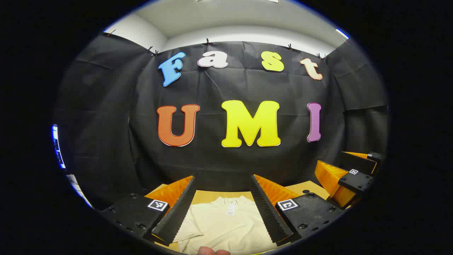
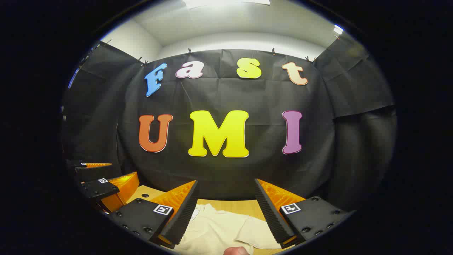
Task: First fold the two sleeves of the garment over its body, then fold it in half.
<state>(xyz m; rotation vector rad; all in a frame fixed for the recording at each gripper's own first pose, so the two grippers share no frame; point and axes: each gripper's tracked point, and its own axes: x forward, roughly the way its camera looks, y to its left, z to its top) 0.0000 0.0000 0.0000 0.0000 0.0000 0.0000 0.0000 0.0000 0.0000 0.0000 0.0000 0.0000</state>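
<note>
A cream-coloured garment (image 1: pixel 226 223) lies flat on the wooden table (image 1: pixel 212 196), its collar tag toward the far edge. My left gripper (image 1: pixel 223 180) hovers above it, open, with nothing between its orange and black fingers. In the right gripper view the garment (image 2: pixel 219 230) lies below my right gripper (image 2: pixel 226 186), which is open and empty too; one sleeve (image 2: pixel 258 232) spreads out to the right. The right gripper (image 1: pixel 348 177) appears at the right edge of the left gripper view, and the left gripper (image 2: pixel 102 180) at the left edge of the right gripper view.
The booth's black cloth wall (image 1: pixel 226 163) rises just behind the table's far edge. A fingertip (image 1: pixel 212 251) shows at the bottom of the left gripper view, and another fingertip (image 2: pixel 237 250) at the bottom of the right gripper view.
</note>
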